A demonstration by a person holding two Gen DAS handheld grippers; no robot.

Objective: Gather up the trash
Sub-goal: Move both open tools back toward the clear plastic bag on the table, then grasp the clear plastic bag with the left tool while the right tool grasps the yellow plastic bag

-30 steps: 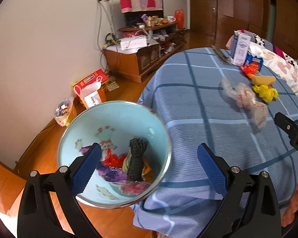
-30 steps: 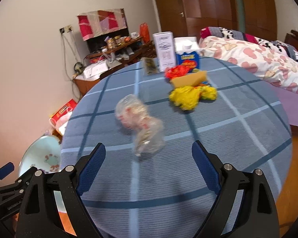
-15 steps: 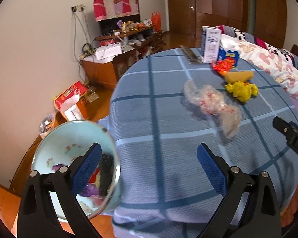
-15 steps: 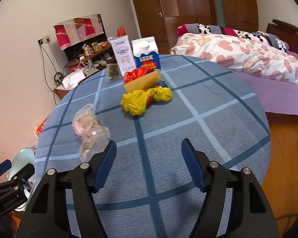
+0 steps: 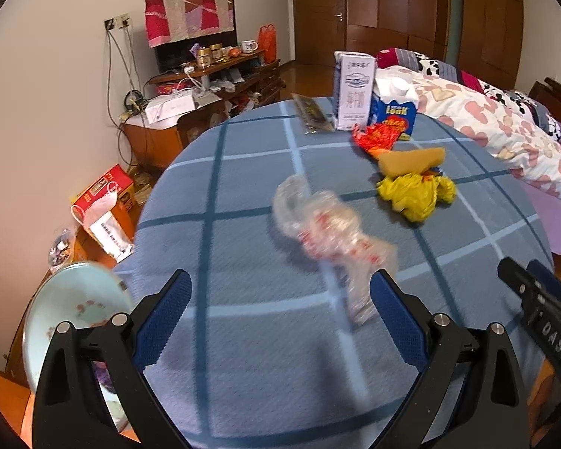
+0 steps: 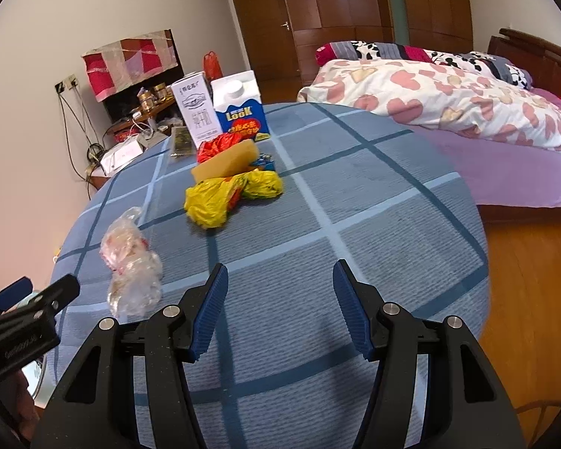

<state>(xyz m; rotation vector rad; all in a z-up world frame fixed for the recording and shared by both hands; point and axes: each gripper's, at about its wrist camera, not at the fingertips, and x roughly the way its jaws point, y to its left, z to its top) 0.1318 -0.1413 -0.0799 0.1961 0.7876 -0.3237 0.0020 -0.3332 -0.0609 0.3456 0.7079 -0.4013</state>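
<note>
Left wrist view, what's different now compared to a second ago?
The left gripper has swung away from the basin, which now sits at the picture's lower left edge, toward the clear crumpled bag on the table. Its jaws stay wide open and empty. The right gripper has narrowed and is closing on nothing. The bag, yellow wrapper and cartons have not moved.

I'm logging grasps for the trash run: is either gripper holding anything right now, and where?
Nothing is held. The left gripper stands open near the clear plastic bag; the right gripper, closing, has only tablecloth between its fingers.
</note>
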